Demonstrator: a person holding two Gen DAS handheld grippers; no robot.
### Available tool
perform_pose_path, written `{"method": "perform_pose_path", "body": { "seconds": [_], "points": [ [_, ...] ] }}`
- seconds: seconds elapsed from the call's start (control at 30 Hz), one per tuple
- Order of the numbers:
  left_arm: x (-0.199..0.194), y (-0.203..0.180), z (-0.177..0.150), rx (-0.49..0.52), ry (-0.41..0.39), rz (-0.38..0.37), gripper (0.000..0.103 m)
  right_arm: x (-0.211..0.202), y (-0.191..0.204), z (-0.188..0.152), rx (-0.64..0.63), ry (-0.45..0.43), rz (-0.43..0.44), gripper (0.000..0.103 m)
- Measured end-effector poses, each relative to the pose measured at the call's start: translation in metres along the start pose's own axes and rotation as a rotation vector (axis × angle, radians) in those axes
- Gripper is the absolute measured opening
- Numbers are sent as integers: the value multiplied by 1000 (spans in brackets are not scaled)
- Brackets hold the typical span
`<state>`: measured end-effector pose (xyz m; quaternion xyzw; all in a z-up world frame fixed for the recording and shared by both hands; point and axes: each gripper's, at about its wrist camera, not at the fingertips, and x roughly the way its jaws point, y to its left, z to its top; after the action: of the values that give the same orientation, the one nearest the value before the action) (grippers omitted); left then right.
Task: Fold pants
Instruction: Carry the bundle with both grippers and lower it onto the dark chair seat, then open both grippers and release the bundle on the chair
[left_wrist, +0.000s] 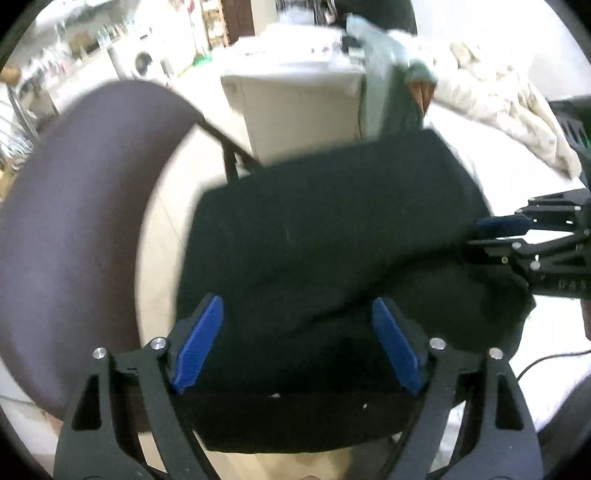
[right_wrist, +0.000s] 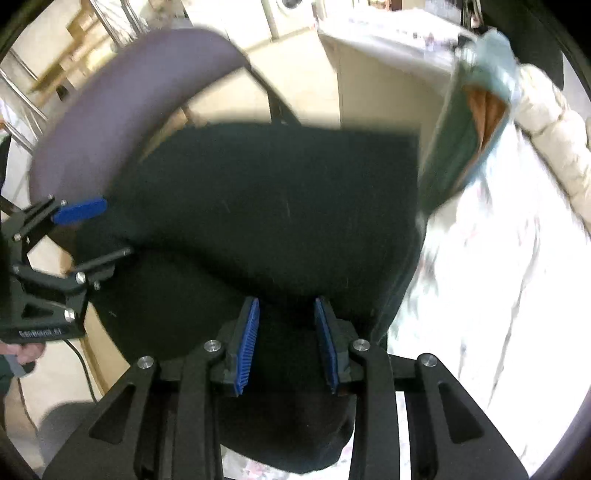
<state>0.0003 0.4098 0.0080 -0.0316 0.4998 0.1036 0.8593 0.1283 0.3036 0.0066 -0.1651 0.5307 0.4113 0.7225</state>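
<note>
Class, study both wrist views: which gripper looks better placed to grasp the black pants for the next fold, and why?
Probably the left gripper: its jaws stand wide, straddling the near edge of the black pants. The right gripper has narrower jaws, open over the cloth's middle, with no edge between them.

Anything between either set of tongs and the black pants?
Nothing visible. The pants lie directly under the left tongs and the right tongs; no other object sits between pads and fabric.
</note>
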Motion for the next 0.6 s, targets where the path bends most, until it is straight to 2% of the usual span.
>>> {"method": "perform_pose_path", "body": {
  "seconds": [0.07, 0.1, 0.13, 0.2, 0.27, 0.37, 0.47, 0.6],
  "points": [
    [-4, 5, 15, -46, -12, 11, 82, -14, -5, 17, 24, -35, 25, 37],
    [-1, 7, 20, -73, 0, -3, 82, -17, -8, 27, 58, -50, 32, 46],
    [4, 9, 24, -97, 11, -22, 82, -15, -12, 36, 88, -52, 35, 49],
    [22, 14, 31, -113, 29, -7, 82, -1, -21, 48, 121, -21, -9, 49],
    [50, 19, 33, -124, 79, 11, 82, 20, -27, 49, 134, 31, -54, 49],
    [91, 23, 28, -192, 178, -47, 84, 53, -38, 41, 170, 98, -72, 49],
    [90, 18, 22, -167, 151, -18, 89, 70, -43, 41, 184, 90, -89, 51],
    [67, 14, 19, -200, 120, -11, 89, 50, -37, 38, 168, 32, -76, 55]
  ]
}}
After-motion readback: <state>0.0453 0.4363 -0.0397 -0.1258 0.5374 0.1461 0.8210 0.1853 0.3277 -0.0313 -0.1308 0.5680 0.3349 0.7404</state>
